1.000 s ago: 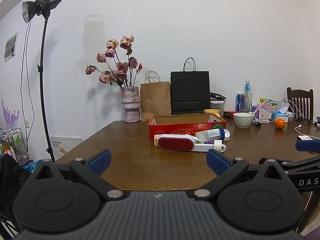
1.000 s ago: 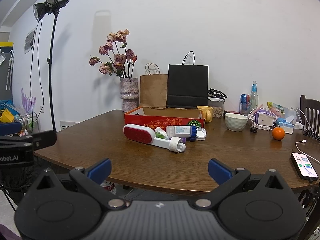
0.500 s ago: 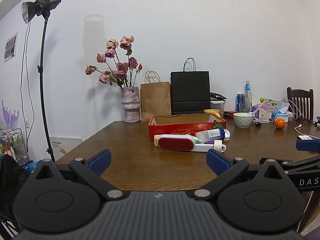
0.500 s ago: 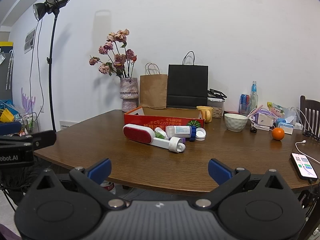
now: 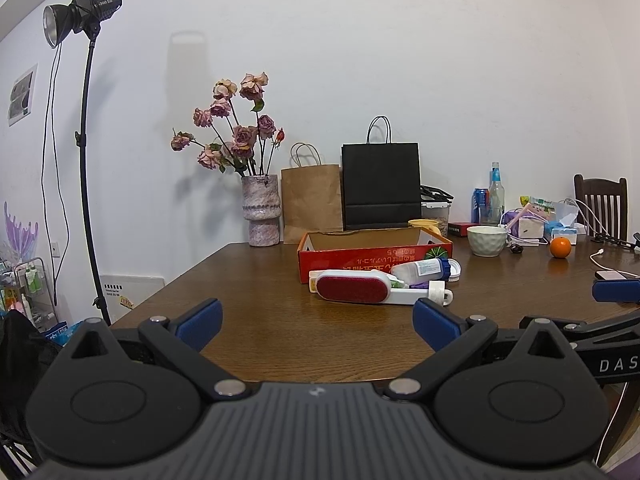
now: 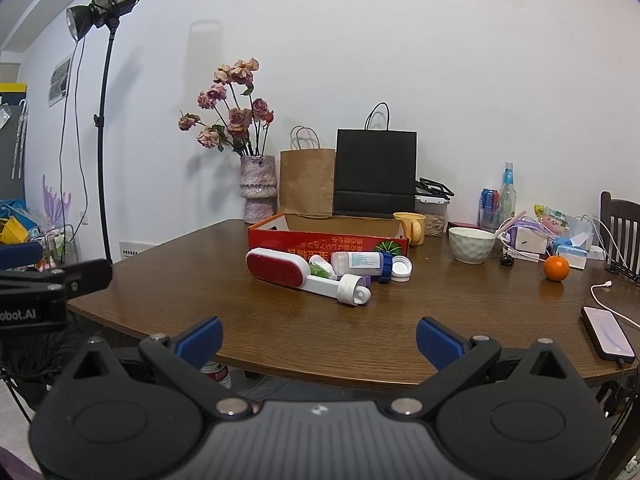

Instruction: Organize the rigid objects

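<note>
A white lint brush with a red pad (image 5: 354, 289) (image 6: 276, 268) lies on the brown table (image 5: 260, 304) (image 6: 460, 320) in front of a red cardboard box (image 5: 372, 254) (image 6: 320, 242). Beside it lie a white bottle with a blue cap (image 5: 424, 269) (image 6: 360, 263), a loose white cap (image 6: 401, 269) and a small green-and-white item (image 6: 320, 270). My left gripper (image 5: 318, 320) is open near the table's front edge, well short of the pile. My right gripper (image 6: 319, 334) is open too, held off the front edge, with nothing between its fingers.
At the back stand a vase of dried roses (image 5: 260, 208), a brown paper bag (image 5: 310, 200) and a black bag (image 5: 380, 184). To the right are a yellow mug (image 6: 410, 227), a white bowl (image 6: 471, 245), an orange (image 6: 556, 268), bottles, a phone (image 6: 606, 332) and a chair (image 6: 620, 224). A light stand (image 5: 86, 160) rises at left.
The right wrist view has shifted slightly, with the pile a touch closer and further left. The left gripper has stayed put. Both grippers remain open.
</note>
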A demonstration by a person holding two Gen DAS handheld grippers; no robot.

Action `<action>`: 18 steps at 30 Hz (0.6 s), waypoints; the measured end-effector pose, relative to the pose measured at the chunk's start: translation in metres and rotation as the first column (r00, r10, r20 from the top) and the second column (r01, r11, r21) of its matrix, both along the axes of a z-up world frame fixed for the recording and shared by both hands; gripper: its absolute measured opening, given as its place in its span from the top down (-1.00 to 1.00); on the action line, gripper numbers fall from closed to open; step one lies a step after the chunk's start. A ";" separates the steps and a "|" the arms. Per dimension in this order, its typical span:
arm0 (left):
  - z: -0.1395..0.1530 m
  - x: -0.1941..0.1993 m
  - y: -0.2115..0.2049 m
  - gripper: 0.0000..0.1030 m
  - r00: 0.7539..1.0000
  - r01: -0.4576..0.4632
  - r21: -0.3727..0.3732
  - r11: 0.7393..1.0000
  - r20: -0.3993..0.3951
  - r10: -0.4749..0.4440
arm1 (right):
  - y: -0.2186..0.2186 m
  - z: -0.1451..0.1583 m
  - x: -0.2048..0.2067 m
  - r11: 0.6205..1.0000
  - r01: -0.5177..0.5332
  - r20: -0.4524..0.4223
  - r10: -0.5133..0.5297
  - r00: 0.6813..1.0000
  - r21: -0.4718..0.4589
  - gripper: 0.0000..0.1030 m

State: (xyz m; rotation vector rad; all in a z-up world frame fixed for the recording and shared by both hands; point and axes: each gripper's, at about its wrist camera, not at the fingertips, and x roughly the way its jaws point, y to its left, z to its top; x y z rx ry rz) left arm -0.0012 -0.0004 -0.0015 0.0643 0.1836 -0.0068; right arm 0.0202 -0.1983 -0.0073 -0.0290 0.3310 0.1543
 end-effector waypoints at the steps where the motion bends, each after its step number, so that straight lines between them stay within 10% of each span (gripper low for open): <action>1: 0.000 0.000 0.000 -1.00 1.000 0.000 0.000 1.000 -0.001 0.000 | 0.000 0.000 0.000 1.000 0.000 -0.001 0.000 1.000 0.000 -1.00; 18: -0.017 0.029 0.007 -1.00 0.998 -0.014 -0.008 1.000 -0.066 0.014 | 0.002 -0.025 0.026 1.000 -0.004 -0.037 0.003 0.999 -0.026 -1.00</action>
